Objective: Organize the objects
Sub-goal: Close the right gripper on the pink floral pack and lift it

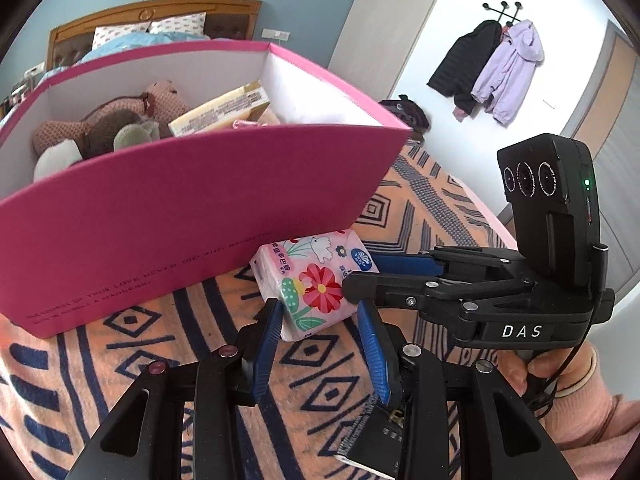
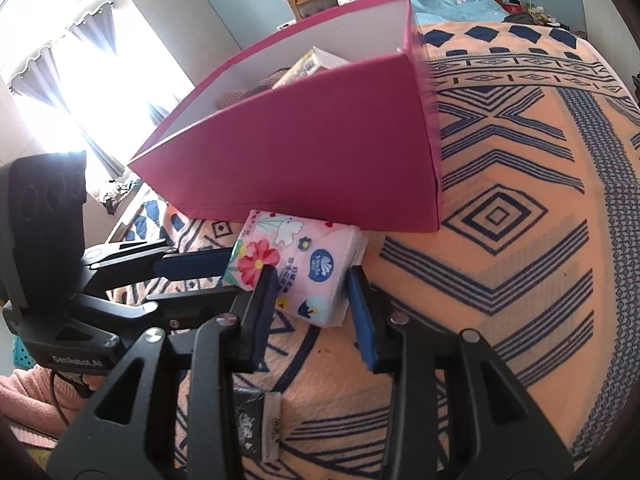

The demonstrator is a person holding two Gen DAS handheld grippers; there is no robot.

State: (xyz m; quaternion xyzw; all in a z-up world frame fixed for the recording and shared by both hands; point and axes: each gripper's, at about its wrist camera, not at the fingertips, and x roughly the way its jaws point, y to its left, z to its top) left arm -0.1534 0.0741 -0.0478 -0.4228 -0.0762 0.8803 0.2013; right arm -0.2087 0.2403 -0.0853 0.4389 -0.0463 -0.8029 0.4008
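Observation:
A pink tissue pack (image 1: 316,280) printed with flowers lies on the bedspread against the front wall of a large pink box (image 1: 200,208). My left gripper (image 1: 318,304) is shut on the pack's near end, a blue pad on each side. My right gripper (image 1: 360,272) reaches in from the right and holds the pack's other side. In the right wrist view my right gripper (image 2: 312,274) clamps the tissue pack (image 2: 296,256), and my left gripper (image 2: 236,276) comes in from the left. The pink box (image 2: 320,148) stands just behind.
The box holds plush toys (image 1: 152,108) and a yellowish carton (image 1: 224,112). An orange bedspread (image 2: 520,200) with navy patterns stretches wide to the right. A wooden headboard (image 1: 152,8) is behind. Jackets (image 1: 492,68) hang on a wall rack. A hand in a pink sleeve (image 1: 580,404) holds the right gripper.

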